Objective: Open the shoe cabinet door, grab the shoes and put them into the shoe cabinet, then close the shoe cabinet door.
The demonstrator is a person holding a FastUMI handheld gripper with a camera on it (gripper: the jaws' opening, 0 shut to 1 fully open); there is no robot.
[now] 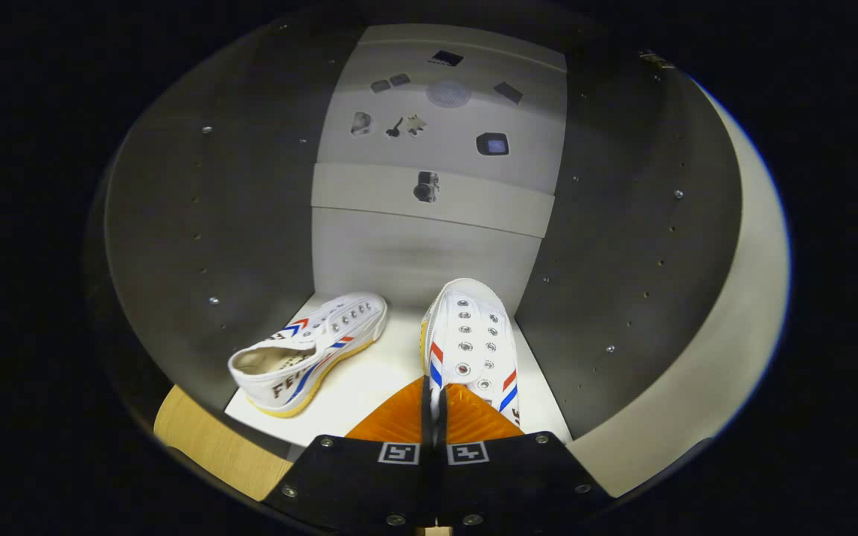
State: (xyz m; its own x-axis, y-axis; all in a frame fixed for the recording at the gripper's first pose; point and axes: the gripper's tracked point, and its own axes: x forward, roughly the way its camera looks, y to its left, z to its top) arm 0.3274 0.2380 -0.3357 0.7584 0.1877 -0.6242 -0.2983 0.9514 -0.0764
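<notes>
Fingers: the gripper pinches the right shoe by its edge, fingers pressed together on it.
Shoes: both inside the shoe cabinet; left shoe lies tilted beside it, apart.

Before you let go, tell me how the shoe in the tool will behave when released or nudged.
The right shoe, pinched at its collar by the tool, looks like soft unlaced canvas, so its upper will probably flop. It seems light. Its flat sole should sit steady on the cabinet floor, though a nudge might slide it toward the left shoe.
</notes>
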